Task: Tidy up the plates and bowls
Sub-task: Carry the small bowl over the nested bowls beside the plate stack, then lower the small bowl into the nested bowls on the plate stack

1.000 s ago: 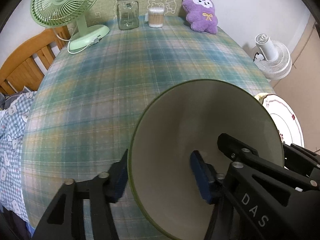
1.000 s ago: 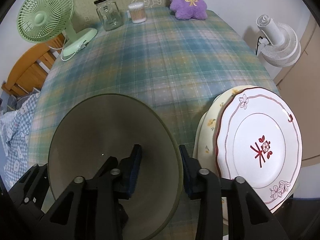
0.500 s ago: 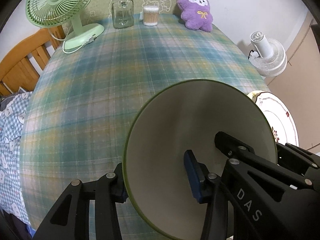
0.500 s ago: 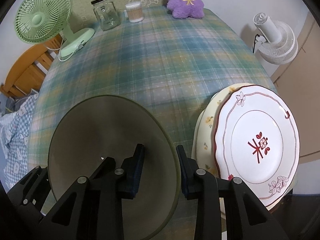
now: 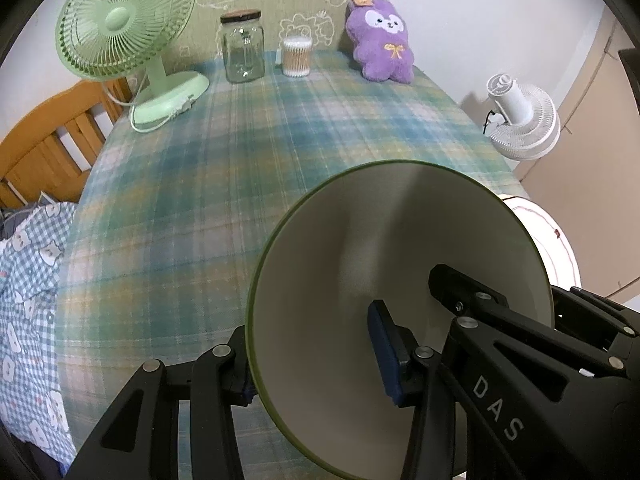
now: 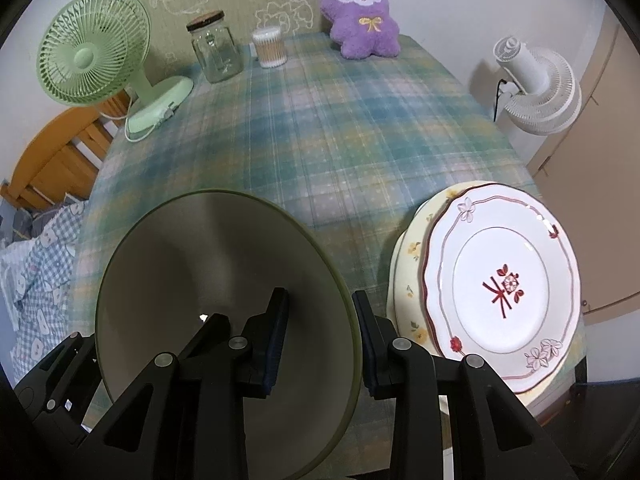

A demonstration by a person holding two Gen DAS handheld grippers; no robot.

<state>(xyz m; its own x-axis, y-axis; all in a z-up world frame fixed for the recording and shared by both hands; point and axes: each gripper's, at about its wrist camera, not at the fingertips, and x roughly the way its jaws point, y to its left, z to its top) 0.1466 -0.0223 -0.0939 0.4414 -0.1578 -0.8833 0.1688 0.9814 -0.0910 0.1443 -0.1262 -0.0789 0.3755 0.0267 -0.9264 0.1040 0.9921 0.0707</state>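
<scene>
A green-rimmed bowl with a pale inside [image 5: 360, 264] is clamped by both grippers and held above the plaid table. My left gripper [image 5: 316, 364] is shut on its left rim, one finger inside, one outside. My right gripper [image 6: 320, 336] is shut on its right rim; the bowl [image 6: 208, 280] fills the lower left of the right wrist view. A white plate with red flowers [image 6: 504, 280] lies on a yellow flowered plate [image 6: 408, 256] at the table's right front edge. The plate's edge shows in the left wrist view [image 5: 560, 248].
At the table's far end stand a green desk fan [image 6: 92, 60], a glass jar [image 6: 216, 52], a tub of cotton swabs [image 6: 272, 48] and a purple plush toy [image 6: 360, 16]. A white fan [image 6: 536, 88] stands beyond the right edge. A wooden chair [image 6: 52, 164] is at left.
Both grippers have risen and pulled back with the bowl, tilting up so more of the far end and wall shows. The plates have not moved.
</scene>
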